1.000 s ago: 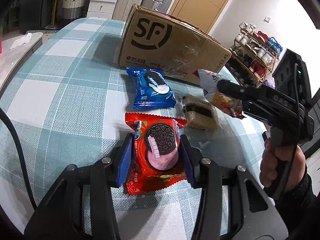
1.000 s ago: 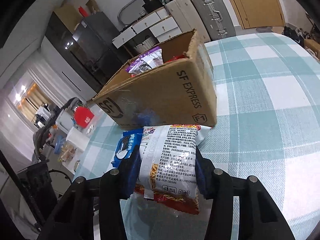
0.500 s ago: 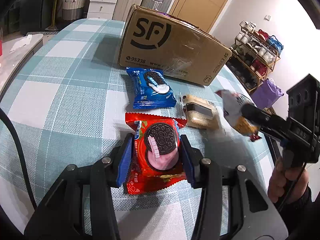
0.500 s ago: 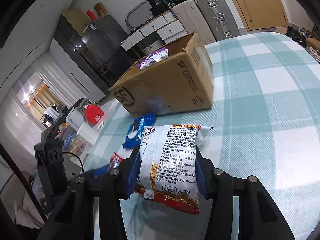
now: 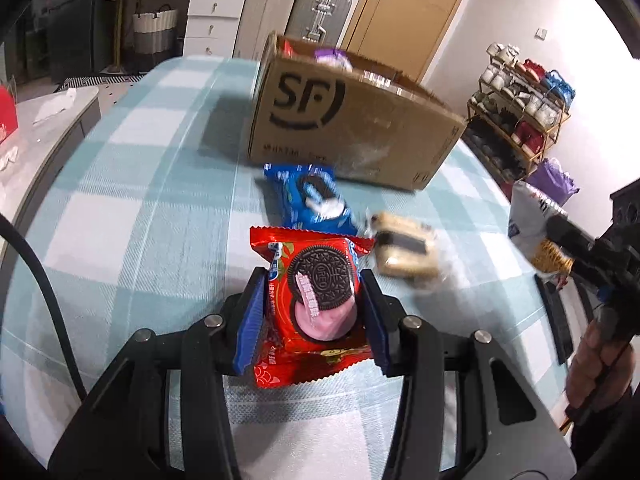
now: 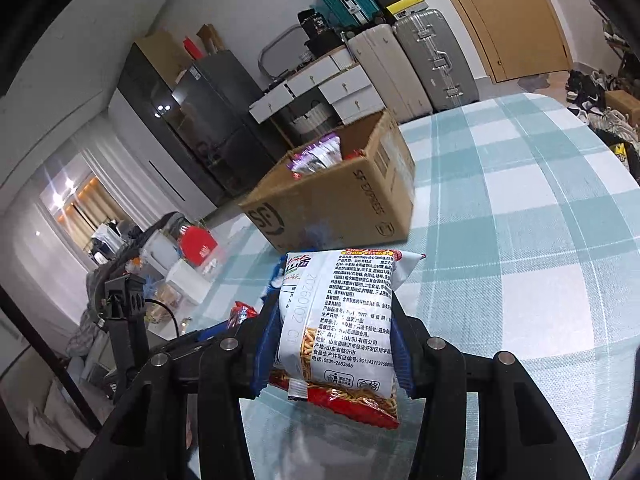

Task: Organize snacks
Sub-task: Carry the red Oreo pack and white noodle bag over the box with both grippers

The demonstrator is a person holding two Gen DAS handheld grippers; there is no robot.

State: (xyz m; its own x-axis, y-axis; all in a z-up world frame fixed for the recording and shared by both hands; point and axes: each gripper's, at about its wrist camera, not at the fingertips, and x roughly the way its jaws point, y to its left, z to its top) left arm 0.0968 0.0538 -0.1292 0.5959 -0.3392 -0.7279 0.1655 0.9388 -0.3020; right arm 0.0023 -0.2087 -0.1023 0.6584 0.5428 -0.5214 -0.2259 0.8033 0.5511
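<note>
Home: fridge [image 6: 208,120], suitcases [image 6: 432,60], shoe rack [image 5: 516,120]

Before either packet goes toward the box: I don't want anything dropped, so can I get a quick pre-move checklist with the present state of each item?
1. Left gripper shut on the red Oreo packet: ok.
2. Right gripper shut on the white noodle snack bag: ok.
3. Cardboard box open on top: ok.
4. Room left inside the box: cannot tell; a purple packet shows at the rim.
5. Red Oreo packet lifted clear of the table: cannot tell.
6. Blue Oreo packet and tan biscuit pack already boxed: not ok, both lie on the table.
</note>
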